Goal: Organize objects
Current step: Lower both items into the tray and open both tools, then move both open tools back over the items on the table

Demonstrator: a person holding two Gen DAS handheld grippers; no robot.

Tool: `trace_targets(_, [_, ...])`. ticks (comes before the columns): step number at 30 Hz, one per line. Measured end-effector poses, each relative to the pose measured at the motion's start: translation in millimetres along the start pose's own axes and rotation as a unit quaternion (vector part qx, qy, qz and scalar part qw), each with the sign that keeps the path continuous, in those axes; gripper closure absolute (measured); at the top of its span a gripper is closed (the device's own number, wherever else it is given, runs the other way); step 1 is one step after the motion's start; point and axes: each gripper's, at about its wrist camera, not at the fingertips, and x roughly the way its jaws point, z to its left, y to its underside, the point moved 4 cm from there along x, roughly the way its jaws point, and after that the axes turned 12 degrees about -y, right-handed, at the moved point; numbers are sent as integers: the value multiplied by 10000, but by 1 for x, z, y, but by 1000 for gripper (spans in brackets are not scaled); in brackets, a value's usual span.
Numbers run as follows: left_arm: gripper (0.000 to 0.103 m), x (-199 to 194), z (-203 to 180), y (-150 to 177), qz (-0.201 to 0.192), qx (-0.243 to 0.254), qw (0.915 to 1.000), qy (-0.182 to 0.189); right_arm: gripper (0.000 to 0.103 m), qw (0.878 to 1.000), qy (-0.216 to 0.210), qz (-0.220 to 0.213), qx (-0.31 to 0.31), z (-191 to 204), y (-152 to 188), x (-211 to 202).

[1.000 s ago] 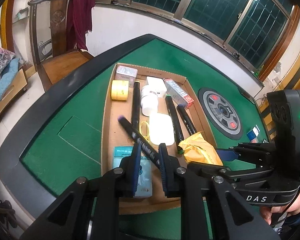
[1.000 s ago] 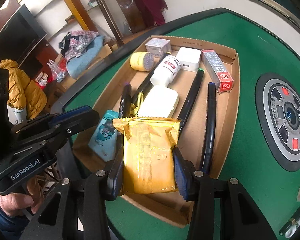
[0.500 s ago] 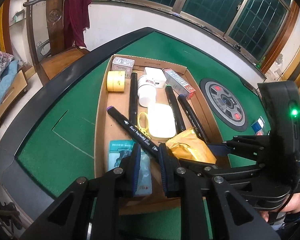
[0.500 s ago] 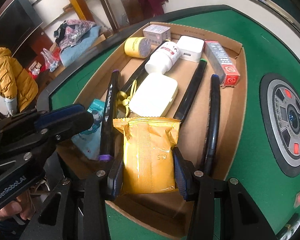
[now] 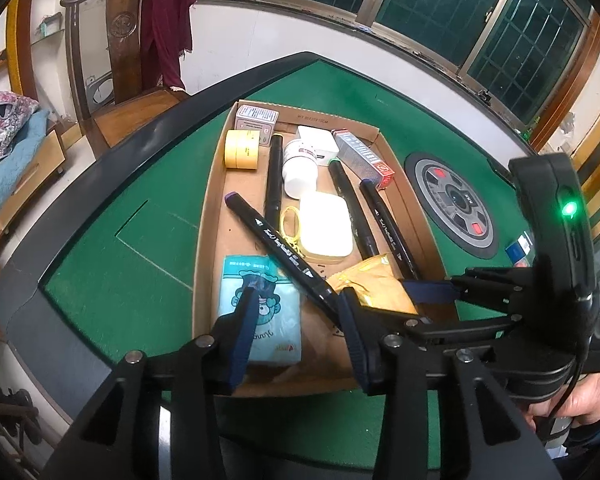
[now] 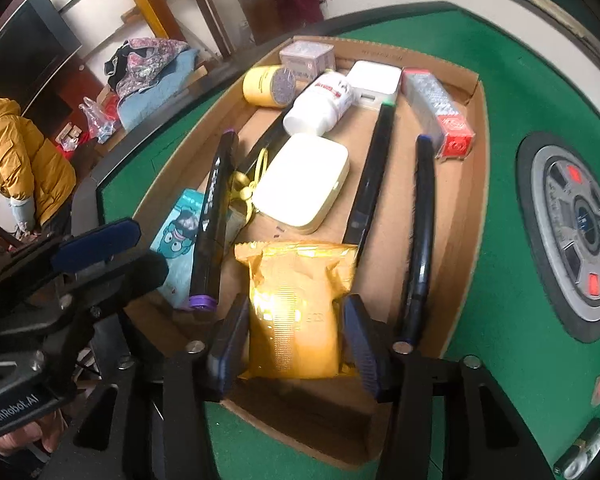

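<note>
Both pairs of fingers have just been opening, and I see each one spread now. My left gripper (image 5: 296,320) stands with its blue pads parted; the near end of the purple-capped marker (image 5: 276,246) lies between them, touching neither pad as far as I can tell. That marker rests slantwise in the cardboard tray (image 5: 210,216), its lower end over the teal tissue pack (image 5: 260,312) at the tray's near left corner.

My right gripper (image 6: 296,336) straddles the yellow foil packet (image 6: 296,304). I see slim gaps between its pads and the packet's sides, so it no longer pinches it. The packet lies flat at the tray's near edge, just right of the purple-capped marker.

Everything else I place by the tray. Along its far wall sit a small patterned box (image 5: 256,118), a roll of yellow tape (image 5: 242,150), a white charger block (image 5: 316,144) and a red-and-grey carton (image 5: 364,156). A white pill bottle (image 5: 298,168) lies just in front of the charger. A white rounded case (image 5: 326,226) sits mid-tray with a yellow loop (image 5: 290,226) at its left side. Three more black markers lie lengthwise: one (image 5: 275,180) left of the bottle, two (image 5: 352,208) (image 5: 384,224) toward the tray's right wall.

The tray stands on a green felt table (image 5: 120,264); a round grey control panel (image 5: 454,210) is set into the felt right of the tray.
</note>
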Motion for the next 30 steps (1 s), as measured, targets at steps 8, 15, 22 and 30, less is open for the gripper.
trace_targets(8, [49, -13, 3, 3, -83, -68, 9999, -46, 29, 9993, 45, -369, 74, 1, -4, -27])
trace_targets(15, [45, -21, -3, 6, -119, 9, 9999, -19, 26, 9971, -44, -666, 365, -6, 1, -53])
trace_targets(22, [40, -28, -29, 8, -167, 227, 9995, 135, 24, 9928, 0, -875, 815, -30, 18, -80])
trace_targets(30, [39, -23, -88, 8, -87, 581, 9966, 586, 24, 9821, 330, -1145, 1459, -81, 63, -123])
